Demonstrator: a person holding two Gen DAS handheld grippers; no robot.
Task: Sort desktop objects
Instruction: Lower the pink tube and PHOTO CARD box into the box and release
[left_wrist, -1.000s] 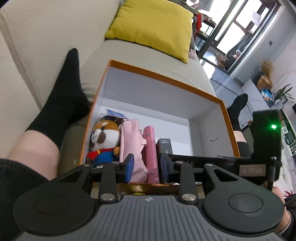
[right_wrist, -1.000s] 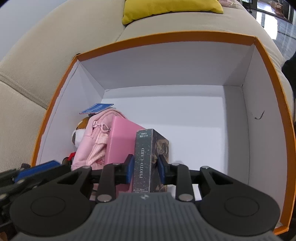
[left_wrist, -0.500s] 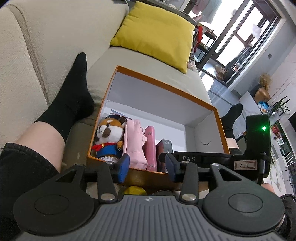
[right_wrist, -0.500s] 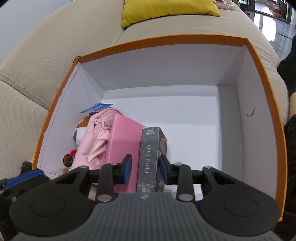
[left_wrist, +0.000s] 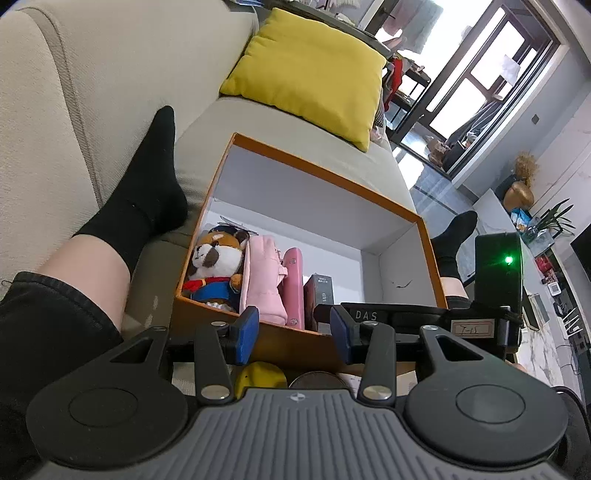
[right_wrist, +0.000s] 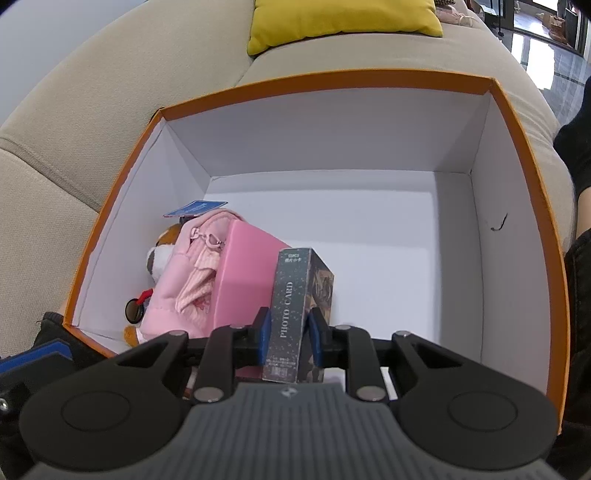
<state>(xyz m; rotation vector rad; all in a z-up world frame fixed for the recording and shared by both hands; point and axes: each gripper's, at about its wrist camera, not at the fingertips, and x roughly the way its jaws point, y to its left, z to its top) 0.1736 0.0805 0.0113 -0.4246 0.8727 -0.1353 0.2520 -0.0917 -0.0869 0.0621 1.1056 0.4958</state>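
An orange box with a white inside (right_wrist: 517, 122) (left_wrist: 295, 157) sits on the sofa. In its near left part stand a plush fox (left_wrist: 218, 264) (right_wrist: 155, 258), a pink pouch (right_wrist: 192, 273) (left_wrist: 260, 269), a pink case (right_wrist: 247, 273) (left_wrist: 293, 280) and a dark "PHOTO CARD" box (right_wrist: 295, 306) (left_wrist: 321, 291). My right gripper (right_wrist: 287, 341) is shut on the card box, holding it upright next to the pink case. My left gripper (left_wrist: 293, 334) is open and empty, outside the box's near wall.
A yellow pillow (left_wrist: 314, 70) lies on the beige sofa behind the box. The person's legs in black socks (left_wrist: 144, 188) flank the box. A yellow object (left_wrist: 258, 374) and a round grey object (left_wrist: 317, 380) lie under my left gripper.
My left gripper has pulled back out of the box and opened wider. My right gripper has kept hold of the card box, which now stands lower in the box.
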